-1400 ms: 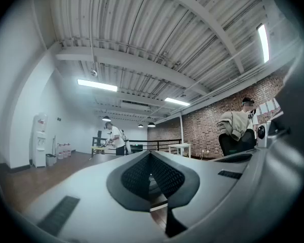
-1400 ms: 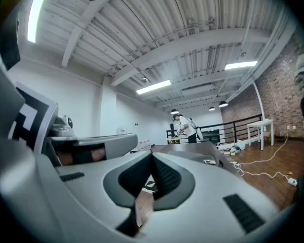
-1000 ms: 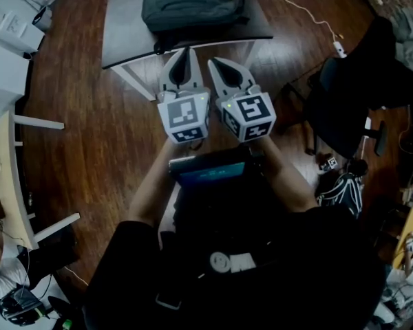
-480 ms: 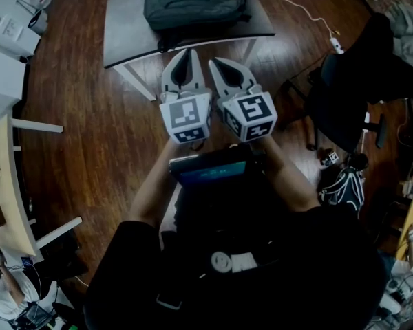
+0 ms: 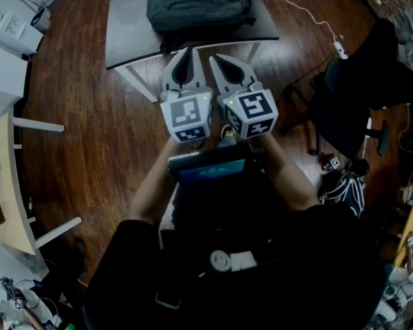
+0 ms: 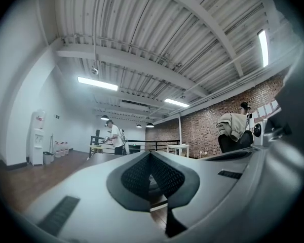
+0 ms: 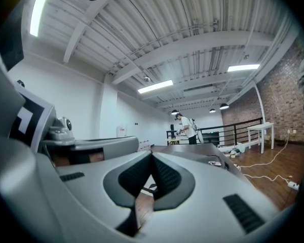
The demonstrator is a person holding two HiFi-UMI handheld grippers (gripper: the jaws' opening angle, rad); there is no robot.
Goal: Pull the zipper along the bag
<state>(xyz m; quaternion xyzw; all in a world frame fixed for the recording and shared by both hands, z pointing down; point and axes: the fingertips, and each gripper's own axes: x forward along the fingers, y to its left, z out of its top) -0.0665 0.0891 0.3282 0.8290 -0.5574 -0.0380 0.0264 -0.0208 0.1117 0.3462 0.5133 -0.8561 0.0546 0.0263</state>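
Neither gripper has shifted noticeably since the earlier frames. In the head view, only the table (image 5: 124, 40) and the bag (image 5: 198, 4) on it sit marginally further right.

The left gripper (image 5: 185, 52) and the right gripper (image 5: 214, 60) are held side by side and almost touching. Both point toward the near edge of the table, and their tips overlap that edge in the head view.

In the left gripper view, the fingers (image 6: 137, 175) meet at their tips with nothing between them. The right gripper view shows the same condition: its fingers (image 7: 164, 178) are pressed together and empty.

The bag, a dark grey backpack, lies flat toward the far side of the table, well apart from both grippers. Its zipper cannot be made out.

A white cable (image 5: 310, 12) trails over the wooden floor (image 5: 76, 129) to the right of the table. A dark chair (image 5: 351, 108) stands beyond the table's right corner.
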